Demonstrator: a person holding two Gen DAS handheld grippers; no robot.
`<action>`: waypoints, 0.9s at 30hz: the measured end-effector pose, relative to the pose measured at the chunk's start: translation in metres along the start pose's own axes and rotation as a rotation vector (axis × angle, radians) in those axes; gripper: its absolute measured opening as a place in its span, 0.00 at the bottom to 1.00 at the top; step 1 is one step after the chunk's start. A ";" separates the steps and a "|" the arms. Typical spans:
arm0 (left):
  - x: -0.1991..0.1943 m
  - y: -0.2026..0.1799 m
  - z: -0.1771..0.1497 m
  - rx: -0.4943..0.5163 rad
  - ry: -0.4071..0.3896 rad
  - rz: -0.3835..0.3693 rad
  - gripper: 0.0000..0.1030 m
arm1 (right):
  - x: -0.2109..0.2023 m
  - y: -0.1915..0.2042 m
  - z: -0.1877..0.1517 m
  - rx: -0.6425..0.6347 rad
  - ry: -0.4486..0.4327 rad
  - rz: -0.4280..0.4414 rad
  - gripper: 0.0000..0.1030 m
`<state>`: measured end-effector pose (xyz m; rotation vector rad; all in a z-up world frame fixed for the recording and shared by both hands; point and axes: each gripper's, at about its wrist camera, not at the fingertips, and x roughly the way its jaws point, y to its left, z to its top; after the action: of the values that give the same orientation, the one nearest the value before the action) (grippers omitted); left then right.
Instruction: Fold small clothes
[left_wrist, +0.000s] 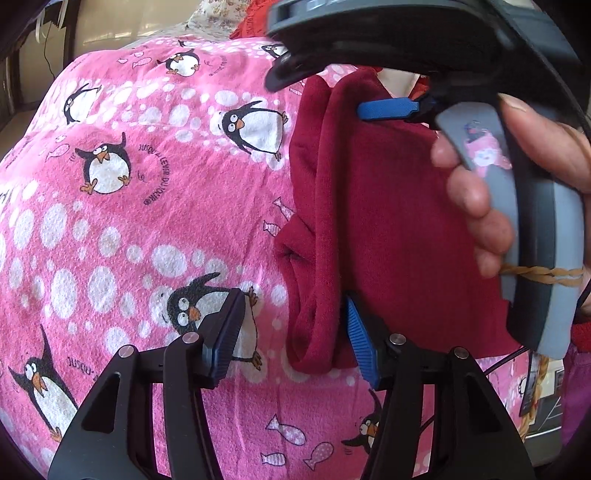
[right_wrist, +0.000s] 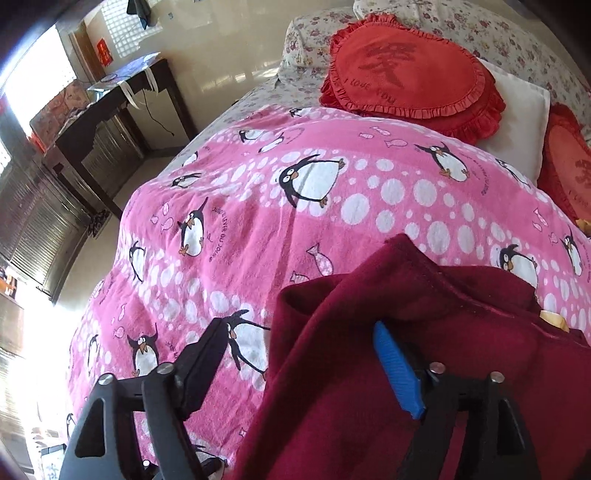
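A dark red garment (left_wrist: 384, 229) lies bunched on a pink penguin blanket (left_wrist: 147, 206). My left gripper (left_wrist: 291, 339) is open, its jaws wide apart around the garment's near folded edge, with the right blue pad (left_wrist: 360, 343) against the cloth. My right gripper (right_wrist: 299, 365) is open over the garment (right_wrist: 369, 369); the cloth lies between its jaws. In the left wrist view the right gripper's blue pad (left_wrist: 388, 110) rests on the garment's far edge, held by a hand (left_wrist: 476, 192).
The blanket (right_wrist: 295, 206) covers a bed. Two red heart cushions (right_wrist: 406, 74) and a white pillow (right_wrist: 517, 122) lie at the head. A dark wooden desk (right_wrist: 110, 110) stands left of the bed by the wall.
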<state>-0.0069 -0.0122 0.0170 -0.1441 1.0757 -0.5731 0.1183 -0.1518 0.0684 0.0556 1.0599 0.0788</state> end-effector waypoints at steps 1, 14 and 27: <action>0.000 0.000 0.000 -0.001 -0.001 0.000 0.54 | 0.005 0.008 0.000 -0.036 0.009 -0.043 0.85; -0.017 0.003 0.008 0.032 -0.052 -0.002 0.56 | 0.002 -0.008 -0.003 -0.132 0.002 -0.117 0.28; 0.014 -0.001 0.042 0.021 -0.050 -0.080 0.80 | -0.014 -0.035 -0.004 -0.014 -0.009 0.090 0.18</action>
<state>0.0339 -0.0270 0.0264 -0.1827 1.0186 -0.6494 0.1090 -0.1878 0.0756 0.0905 1.0473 0.1672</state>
